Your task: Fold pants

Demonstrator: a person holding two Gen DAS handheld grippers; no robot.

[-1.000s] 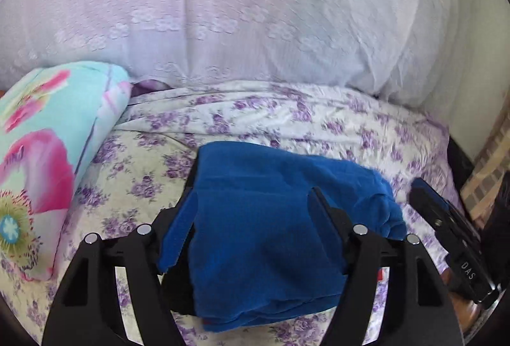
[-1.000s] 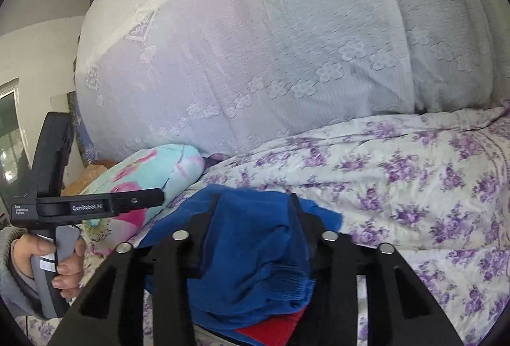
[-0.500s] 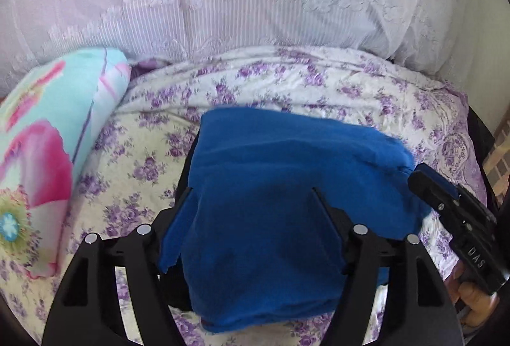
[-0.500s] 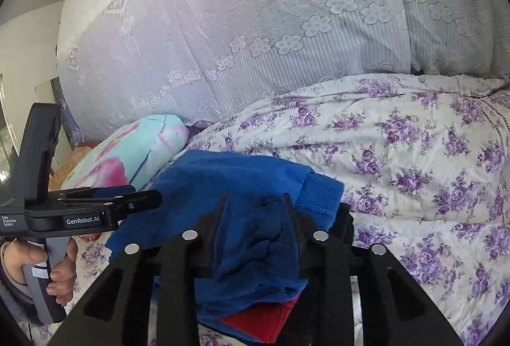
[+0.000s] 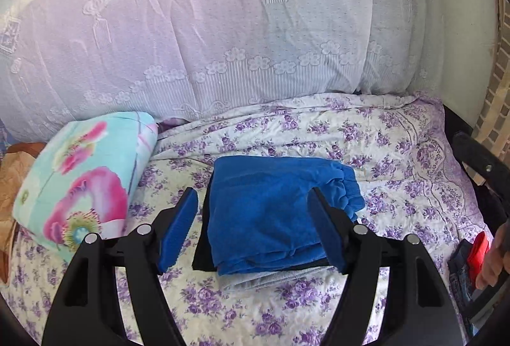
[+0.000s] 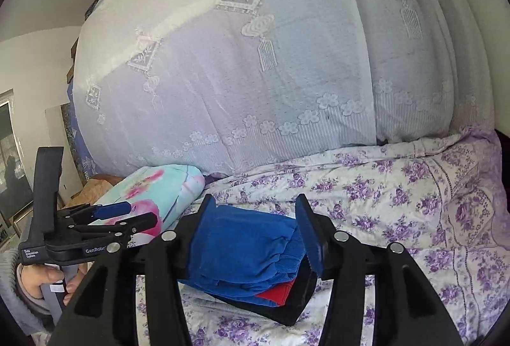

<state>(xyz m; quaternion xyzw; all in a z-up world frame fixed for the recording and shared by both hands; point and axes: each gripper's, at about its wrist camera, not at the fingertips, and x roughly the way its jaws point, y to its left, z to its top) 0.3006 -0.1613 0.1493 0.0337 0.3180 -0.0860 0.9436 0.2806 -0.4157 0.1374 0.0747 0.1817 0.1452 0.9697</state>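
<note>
Folded blue pants (image 5: pixel 274 212) lie on the bed (image 5: pixel 398 154) just beyond both grippers, fingers (image 5: pixel 178 228) open and empty; the right gripper's (image 6: pixel 255 237) have just been opening.

Blue pants (image 5: pixel 274 212) folded into neat rectangle, lying flat atop small clothes stack on bedspread.

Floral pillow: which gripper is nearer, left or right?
Left. The left gripper hangs open right beside the floral pillow; the right gripper, jaws just opened, frames the folded blue pants, farther off.

left gripper (image 5: pixel 253 212) agape, right gripper (image 6: pixel 255 226) just opening, empty
</note>
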